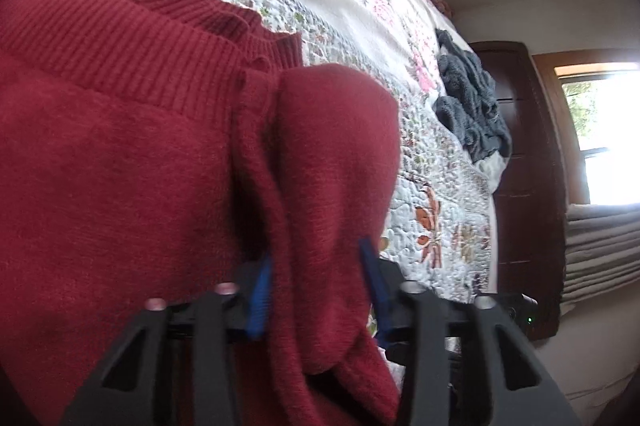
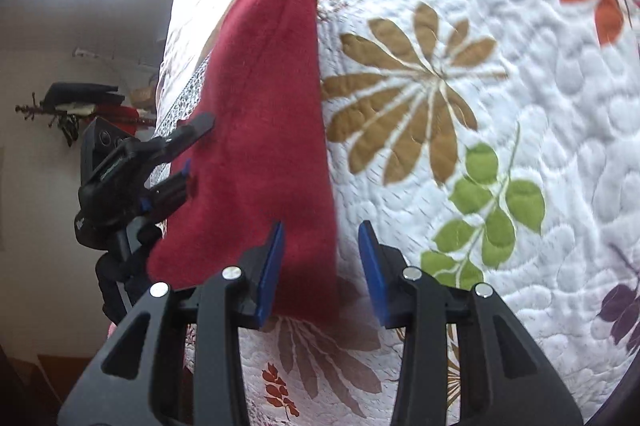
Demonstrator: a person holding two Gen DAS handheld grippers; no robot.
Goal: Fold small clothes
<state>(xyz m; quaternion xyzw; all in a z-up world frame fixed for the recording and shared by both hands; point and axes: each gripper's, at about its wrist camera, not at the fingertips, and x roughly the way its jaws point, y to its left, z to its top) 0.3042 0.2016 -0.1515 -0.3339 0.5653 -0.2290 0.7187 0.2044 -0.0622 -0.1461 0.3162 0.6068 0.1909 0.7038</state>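
Red knit fills the near part of the left wrist view: a sweater [image 1: 120, 146] with a ribbed band across its upper part, lying on a flowered quilt [image 1: 440, 194]; a thick fold of it runs up between the blue pads [image 1: 258, 298] of the left gripper [image 1: 316, 290], whose jaws stand apart with the cloth bunched between them, though whether they press on it I cannot tell; in the right wrist view the same left gripper [image 2: 188, 150] shows at the far left edge of the cloth, one finger above it and one below. Nearer in that view, the right gripper [image 2: 322, 266] has its jaws apart; its left pad lies over the near edge of the sweater [image 2: 260, 130], its right pad over bare quilt [image 2: 520, 106]. Far right in the left wrist view a heap of grey cloth [image 1: 472, 98] lies on the bed, well apart from the sweater; beyond it stand dark wooden furniture [image 1: 520, 166] and a bright window [image 1: 600, 114].
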